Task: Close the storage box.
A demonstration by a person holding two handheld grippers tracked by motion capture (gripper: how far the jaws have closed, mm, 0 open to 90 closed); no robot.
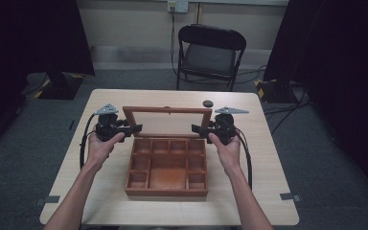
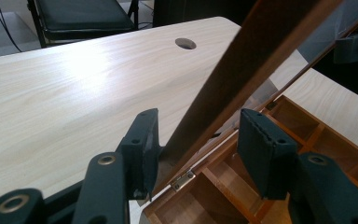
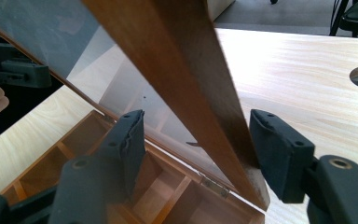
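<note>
A brown wooden box with several compartments sits mid-table, its glass-paned lid standing raised at the back. My left gripper reaches in level at the lid's left edge. In the left gripper view the lid frame runs between the jaws of that gripper, one pad flat against it and the other pad's tip close at its far face. My right gripper is at the lid's right edge. There the frame lies between the parted jaws, with a gap at the left pad.
The light wooden table has a round cable hole behind the lid. A black folding chair stands beyond the far edge. Dark curtains hang on both sides. Each gripper's cable trails back past the person's forearms.
</note>
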